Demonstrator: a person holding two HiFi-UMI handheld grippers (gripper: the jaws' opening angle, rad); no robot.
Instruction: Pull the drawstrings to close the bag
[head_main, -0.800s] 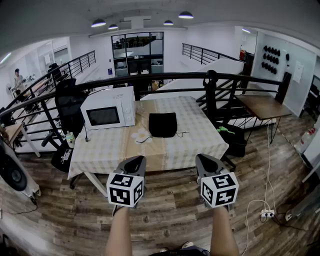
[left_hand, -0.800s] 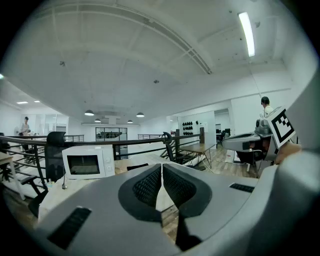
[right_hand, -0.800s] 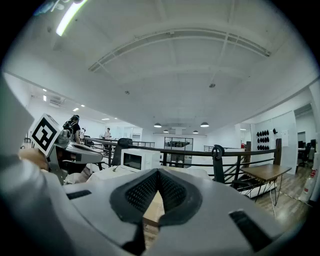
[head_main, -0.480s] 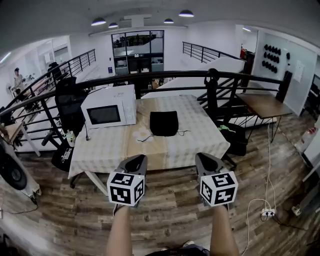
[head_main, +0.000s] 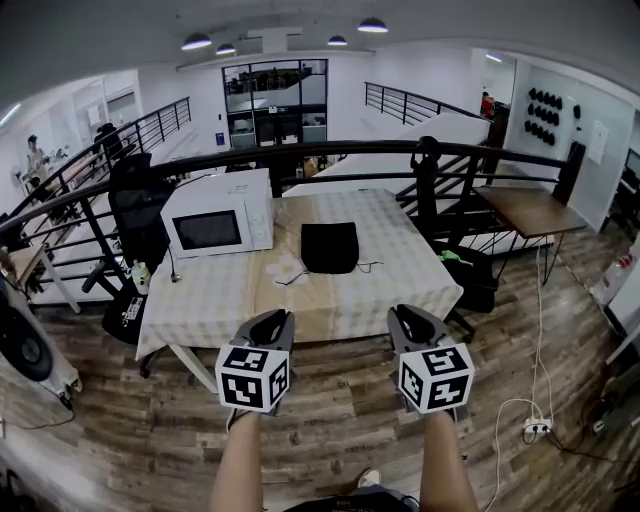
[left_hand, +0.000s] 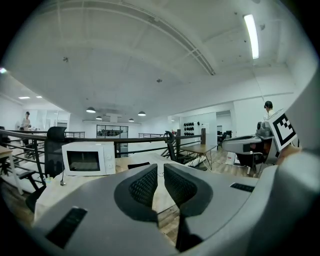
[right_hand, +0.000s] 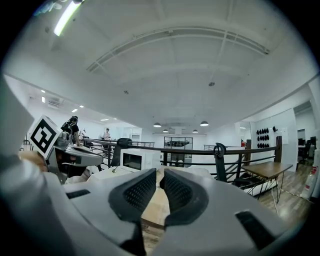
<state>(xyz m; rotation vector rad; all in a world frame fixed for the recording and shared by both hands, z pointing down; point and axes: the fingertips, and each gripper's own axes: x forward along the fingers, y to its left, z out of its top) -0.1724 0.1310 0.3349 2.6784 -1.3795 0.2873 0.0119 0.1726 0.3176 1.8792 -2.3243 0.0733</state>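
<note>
Bag (head_main: 329, 248): black, lying flat near the middle of the desk (head_main: 220, 295), just right of the white microwave (head_main: 217, 213), and nobody is on it yet!
Drawstrings (head_main: 296, 277): thin cords trailing loose from the bag's two sides onto the checked cloth. Whether the mouth is gathered at all is too small to tell, though the cords look slack.
Left claw (head_main: 270, 322): held up over the wooden floor, short of the desk's near edge and well apart from the bag. Its jaws are pressed together with nothing between them.
Right claw (head_main: 408, 320): same story on the other side, level with its partner, jaws closed up tight and empty, aimed towards the desk.
Done so far: by the look of it, nothing. No cord is gripped and no pull has been made.
Left to do: the whole job. Both claws must get across to the bag, spread their jaws, pinch a cord each and draw them outward until the mouth cinches.
Stage: the approach, I'd say, right at the very start of the task.
</note>
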